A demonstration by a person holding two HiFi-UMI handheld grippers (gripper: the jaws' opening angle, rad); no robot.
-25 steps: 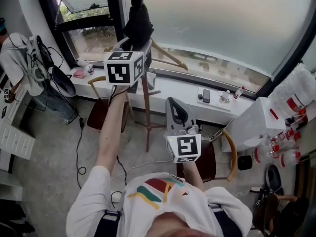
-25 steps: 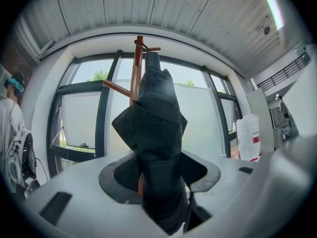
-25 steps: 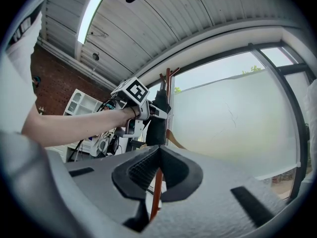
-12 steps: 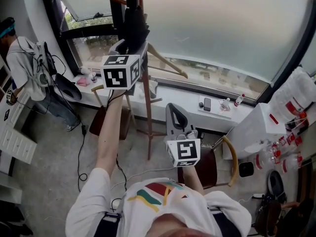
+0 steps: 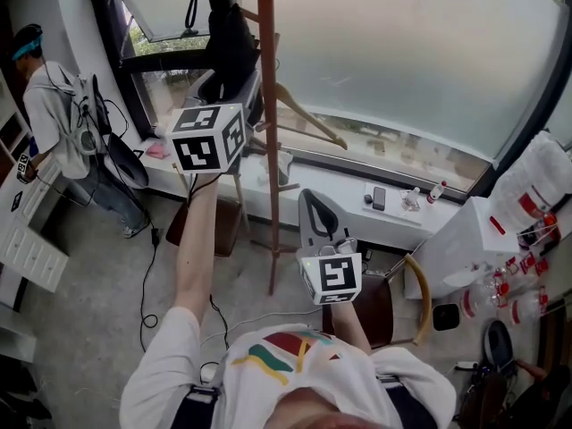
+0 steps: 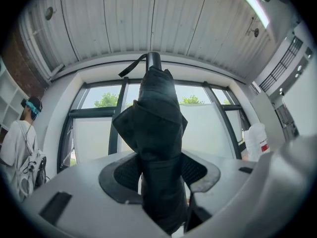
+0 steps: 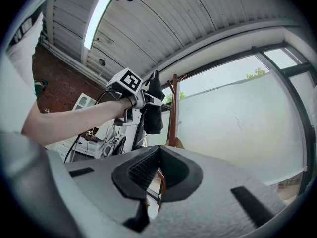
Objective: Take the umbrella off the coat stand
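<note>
Lift-off step: left gripper [image 6: 159,175] clamped on umbrella [image 6: 157,118], right gripper [image 7: 157,175] closed & empty; next, prob. pull it clear of coat stand [image 5: 267,105].

The umbrella [image 5: 230,47] was cut off by the head view's upper edge, handle end out of frame; the coat stand [image 5: 267,105] lost its top the same way; the jaws of the left gripper [image 6: 159,177] sat hidden behind its marker cube in that view; in the left gripper view the umbrella's lower end sank out of sight between the jaws; a person [image 5: 49,105] was cropped by the left edge; small items on the window sill [image 5: 340,164] were too tiny to tell.
</note>
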